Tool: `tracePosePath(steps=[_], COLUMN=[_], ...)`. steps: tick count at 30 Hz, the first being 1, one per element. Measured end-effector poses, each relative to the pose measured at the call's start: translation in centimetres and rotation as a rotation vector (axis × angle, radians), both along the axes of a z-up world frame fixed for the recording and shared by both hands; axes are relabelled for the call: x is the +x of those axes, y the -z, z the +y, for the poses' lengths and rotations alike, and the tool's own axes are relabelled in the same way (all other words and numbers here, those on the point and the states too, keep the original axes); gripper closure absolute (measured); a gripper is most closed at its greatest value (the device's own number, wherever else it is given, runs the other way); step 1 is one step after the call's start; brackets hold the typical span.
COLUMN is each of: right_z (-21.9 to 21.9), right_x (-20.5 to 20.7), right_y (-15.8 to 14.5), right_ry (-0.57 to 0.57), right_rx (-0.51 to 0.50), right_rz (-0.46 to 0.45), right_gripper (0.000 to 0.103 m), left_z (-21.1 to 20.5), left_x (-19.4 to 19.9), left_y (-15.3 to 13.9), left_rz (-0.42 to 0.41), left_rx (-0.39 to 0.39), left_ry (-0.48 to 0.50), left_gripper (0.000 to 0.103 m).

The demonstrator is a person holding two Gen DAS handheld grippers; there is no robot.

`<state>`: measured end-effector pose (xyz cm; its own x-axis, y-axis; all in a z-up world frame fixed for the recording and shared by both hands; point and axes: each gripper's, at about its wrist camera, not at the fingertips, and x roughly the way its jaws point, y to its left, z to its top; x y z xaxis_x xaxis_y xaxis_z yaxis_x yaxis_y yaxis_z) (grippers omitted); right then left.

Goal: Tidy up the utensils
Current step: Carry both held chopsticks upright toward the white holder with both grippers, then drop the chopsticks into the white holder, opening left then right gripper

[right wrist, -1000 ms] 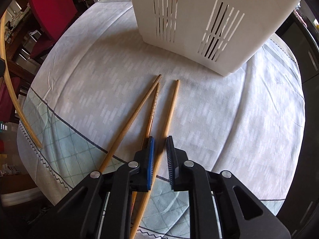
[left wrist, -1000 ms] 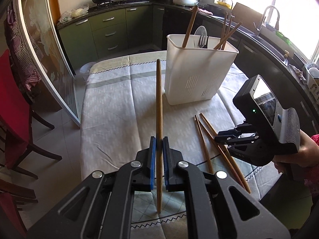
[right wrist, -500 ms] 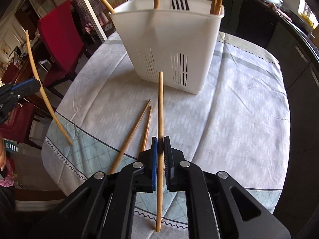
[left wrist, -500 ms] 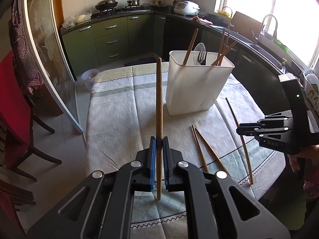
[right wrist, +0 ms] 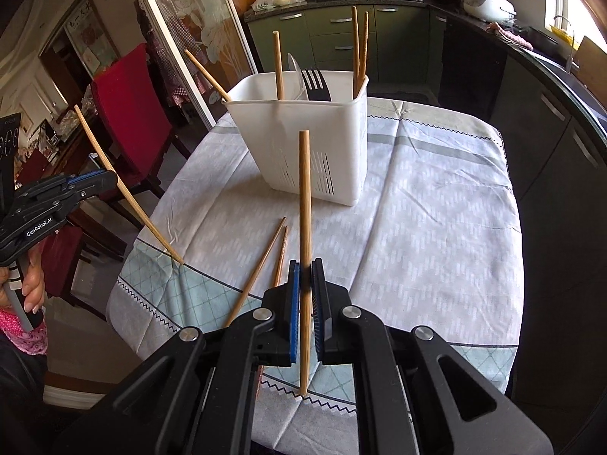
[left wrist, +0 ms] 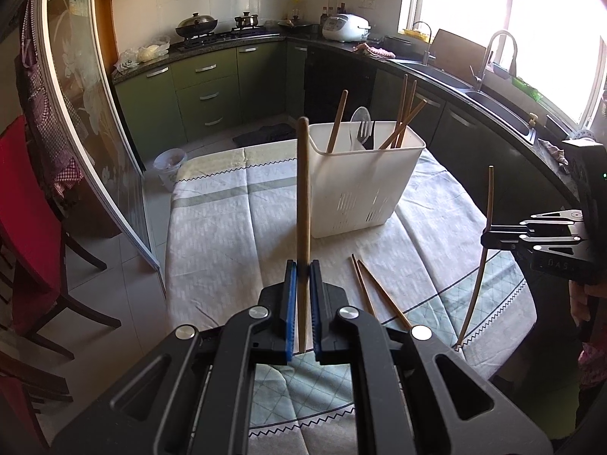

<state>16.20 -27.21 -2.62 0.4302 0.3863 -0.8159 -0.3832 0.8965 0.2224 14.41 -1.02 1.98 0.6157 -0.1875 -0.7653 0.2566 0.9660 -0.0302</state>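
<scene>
Kitchen, green cabinets behind; round table [left wrist: 212,250] under pale cloth. White utensil caddy [left wrist: 364,189] frame centre, holding chopsticks, fork. Left gripper [left wrist: 301,303] clamps upright chopstick [left wrist: 302,204]. Right gripper [right wrist: 305,303] clamps second chopstick [right wrist: 304,227]. Two loose chopsticks [right wrist: 261,265] lie on cloth, lower centre.

Right hand-held gripper [right wrist: 305,295] clamps an upright chopstick [right wrist: 304,204]. Left hand-held gripper [right wrist: 102,180] at left holds a tilted chopstick [right wrist: 125,189]. Two loose chopsticks [right wrist: 265,258] lie on the bench [right wrist: 436,208] near white caddy [right wrist: 303,148].
</scene>
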Motion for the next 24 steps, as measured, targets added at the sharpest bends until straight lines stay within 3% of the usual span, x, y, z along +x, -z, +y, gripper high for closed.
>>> tracePosePath(steps=[11,18,24], right_z=[-1.5,-2.7,-3.8], right_x=[-0.2,-0.2,-0.4], right_y=[-3.9,-4.6,-4.7], right_ry=[0.020,0.034,0.042], right_rx=[0.055,0.060,0.065], right_rz=[-0.074,-0.083,-0.081], right_gripper=[0.096,0.096,0.096], left_z=[-2.1,-4.3,-5.9], left_x=[0.7,2.2,5.2], left_y=[-5.0,-10.8,-14.0], left_rz=[-0.046,-0.185,-0.265], left_rx=[-0.065,-0.081,-0.098], left_ry=[0.073,0.086,0.055], left_gripper=[0.096,0.096,0.096])
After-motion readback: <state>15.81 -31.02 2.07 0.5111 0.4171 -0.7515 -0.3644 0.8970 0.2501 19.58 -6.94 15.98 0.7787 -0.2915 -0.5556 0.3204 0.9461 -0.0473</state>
